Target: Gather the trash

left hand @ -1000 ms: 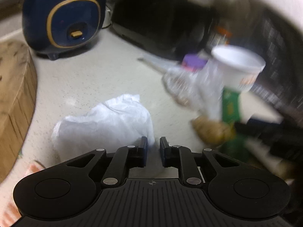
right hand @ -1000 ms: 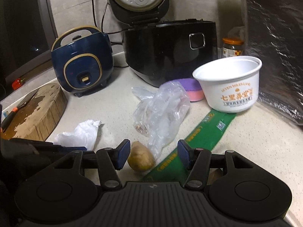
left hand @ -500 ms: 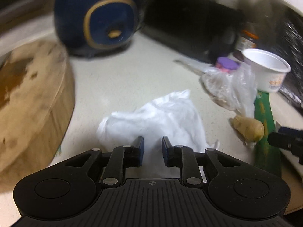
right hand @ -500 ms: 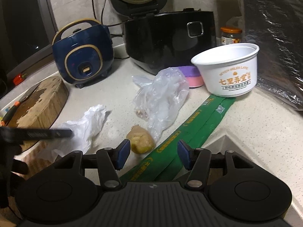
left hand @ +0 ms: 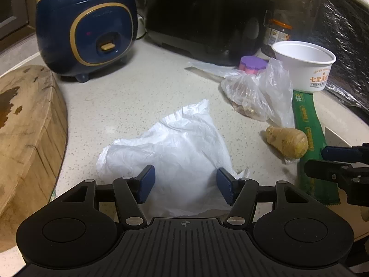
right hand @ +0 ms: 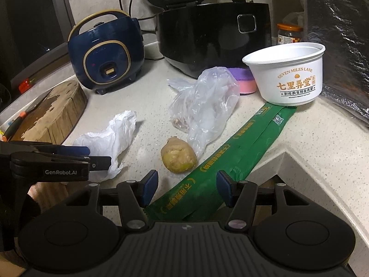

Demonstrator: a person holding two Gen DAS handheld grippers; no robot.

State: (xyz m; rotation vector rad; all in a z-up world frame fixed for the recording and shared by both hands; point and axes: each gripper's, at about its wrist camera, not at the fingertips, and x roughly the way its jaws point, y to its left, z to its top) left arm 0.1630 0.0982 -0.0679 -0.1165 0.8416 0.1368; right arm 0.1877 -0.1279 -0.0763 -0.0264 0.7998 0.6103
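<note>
The left tongs (left hand: 185,185) stand apart, their blue tips on either side of the near edge of a crumpled white bag (left hand: 175,152) lying on the speckled surface (left hand: 129,92). The right tongs (right hand: 187,190) are also apart, over the near end of a long green wrapper (right hand: 233,154) that reaches to a white paper bowl (right hand: 290,78). Between bag and wrapper lie a ginger knob (right hand: 178,155) and a clear plastic bag (right hand: 205,108).
</note>
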